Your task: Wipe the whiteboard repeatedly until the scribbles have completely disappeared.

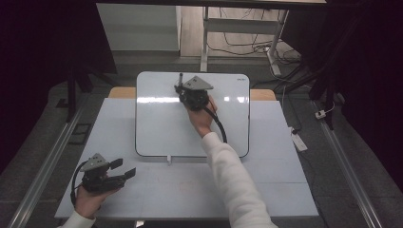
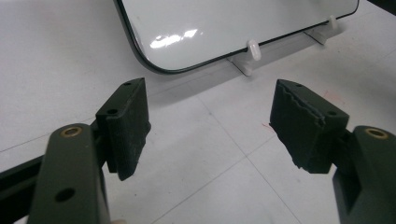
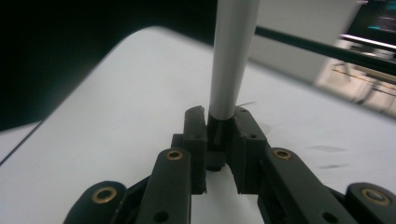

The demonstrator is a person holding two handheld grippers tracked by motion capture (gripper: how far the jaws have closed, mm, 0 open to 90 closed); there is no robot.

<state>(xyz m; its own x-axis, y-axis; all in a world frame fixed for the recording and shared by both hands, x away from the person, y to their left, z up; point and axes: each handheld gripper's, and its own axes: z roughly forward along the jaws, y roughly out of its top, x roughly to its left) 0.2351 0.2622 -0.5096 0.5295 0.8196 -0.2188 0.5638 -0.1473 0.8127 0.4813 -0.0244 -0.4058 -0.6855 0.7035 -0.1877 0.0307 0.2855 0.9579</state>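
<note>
From above, the marker (image 1: 180,80) is hard to make out: just a thin dark stick poking up at about 12 o'clock from the right gripper (image 1: 183,91), over the upper middle of the whiteboard (image 1: 157,128), which leans on small white clips at its lower edge. Its tip is too small to tell whether it touches the board. The right gripper view settles the hold: both jaws of the right gripper (image 3: 219,133) are clamped tight on the dark end of the marker (image 3: 229,60), whose pale barrel runs up and is cut off at the top edge. Faint dark strokes show on the board (image 3: 116,102) at 3 o'clock. The left gripper (image 1: 121,168) rests at 7 o'clock on the table (image 1: 190,190), jaws wide apart, nothing between them; its own view shows the board's rounded corner (image 2: 154,65) and a clip (image 2: 252,49)
</note>
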